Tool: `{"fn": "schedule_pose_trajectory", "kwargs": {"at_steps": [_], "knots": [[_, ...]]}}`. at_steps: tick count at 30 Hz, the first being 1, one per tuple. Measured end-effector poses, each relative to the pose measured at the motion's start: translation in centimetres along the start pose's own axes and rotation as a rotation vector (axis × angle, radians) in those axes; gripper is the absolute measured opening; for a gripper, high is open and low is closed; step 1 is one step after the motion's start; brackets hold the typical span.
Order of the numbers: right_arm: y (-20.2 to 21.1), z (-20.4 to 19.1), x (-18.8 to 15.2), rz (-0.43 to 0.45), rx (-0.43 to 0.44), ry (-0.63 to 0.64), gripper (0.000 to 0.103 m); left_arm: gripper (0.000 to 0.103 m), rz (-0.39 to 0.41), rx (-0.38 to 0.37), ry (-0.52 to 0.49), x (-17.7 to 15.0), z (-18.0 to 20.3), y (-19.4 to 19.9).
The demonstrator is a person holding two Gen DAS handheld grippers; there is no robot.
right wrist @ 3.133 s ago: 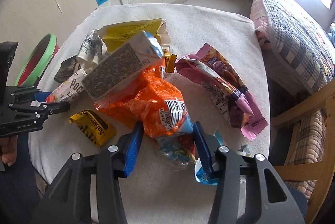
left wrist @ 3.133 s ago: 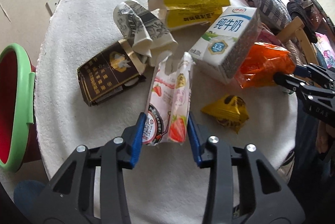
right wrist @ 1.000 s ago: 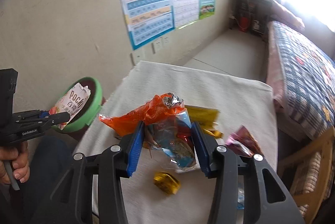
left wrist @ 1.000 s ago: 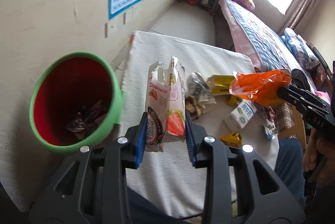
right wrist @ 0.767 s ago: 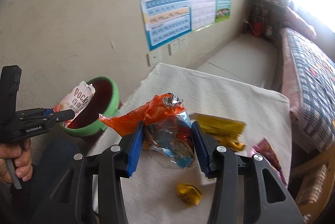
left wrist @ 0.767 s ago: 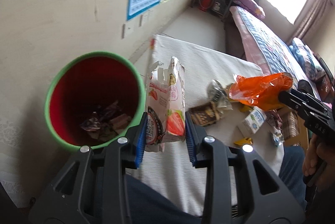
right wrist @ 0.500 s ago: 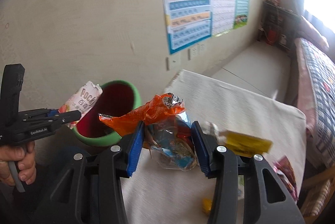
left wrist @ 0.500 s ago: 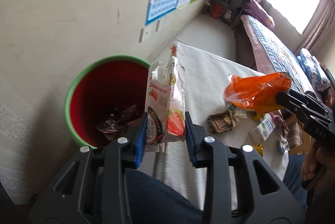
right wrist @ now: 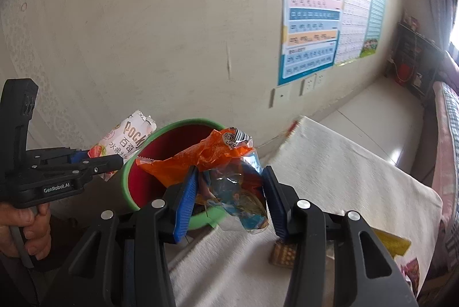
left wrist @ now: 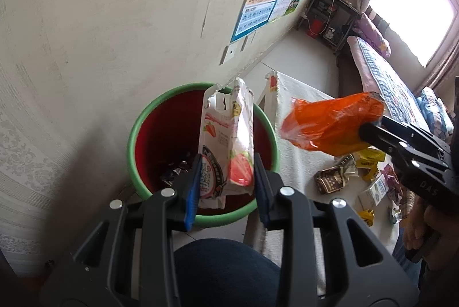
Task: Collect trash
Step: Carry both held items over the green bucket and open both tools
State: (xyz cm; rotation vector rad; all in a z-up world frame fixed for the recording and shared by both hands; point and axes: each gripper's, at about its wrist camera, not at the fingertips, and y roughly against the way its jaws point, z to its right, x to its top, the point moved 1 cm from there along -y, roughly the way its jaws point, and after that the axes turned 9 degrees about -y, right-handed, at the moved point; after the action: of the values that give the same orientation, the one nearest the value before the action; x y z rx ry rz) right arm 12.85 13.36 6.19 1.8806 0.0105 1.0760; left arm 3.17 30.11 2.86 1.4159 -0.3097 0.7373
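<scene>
My left gripper is shut on a pink-and-white strawberry Pocky wrapper and holds it upright over the green-rimmed red bin, which has dark wrappers at its bottom. My right gripper is shut on an orange crisp bag bunched with a clear blue wrapper, just beside the bin's rim at the table edge. The left gripper with the Pocky wrapper shows in the right wrist view; the orange bag and right gripper show in the left wrist view.
The bin stands on the floor between the wall and the white-clothed table. Several wrappers and a milk carton lie on the table at the right. A brown packet and yellow box lie near my right gripper. My knee is below.
Both grippers have swung left from the table toward the bin, each carrying its trash. The Pocky wrapper now hangs over the bin opening and the orange bag is close to the rim.
</scene>
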Motion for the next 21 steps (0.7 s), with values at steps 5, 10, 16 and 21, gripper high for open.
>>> {"fn": "schedule_pose_trajectory", "kwargs": {"at_steps": [5,10,16,21], "knots": [[-2.0,-1.6,0.8,-0.006,0.007,0.043,0.045,0.032,-0.012,0.008,0.016,-0.4,-1.3,-0.7],[-4.1,-2.4,1.3,-0.027,0.003,0.060,0.045,0.032,-0.018,0.013,0.031,-0.5,-2.3,-1.3],[-6.5,-2.8,1.7,-0.047,-0.003,0.067,0.045,0.032,-0.025,0.015,0.047,-0.6,-3.2,-2.1],[-7.7,-3.3,1.6,-0.063,0.000,0.068,0.045,0.032,-0.033,0.022,0.063,-0.7,-3.8,-2.6]]}}
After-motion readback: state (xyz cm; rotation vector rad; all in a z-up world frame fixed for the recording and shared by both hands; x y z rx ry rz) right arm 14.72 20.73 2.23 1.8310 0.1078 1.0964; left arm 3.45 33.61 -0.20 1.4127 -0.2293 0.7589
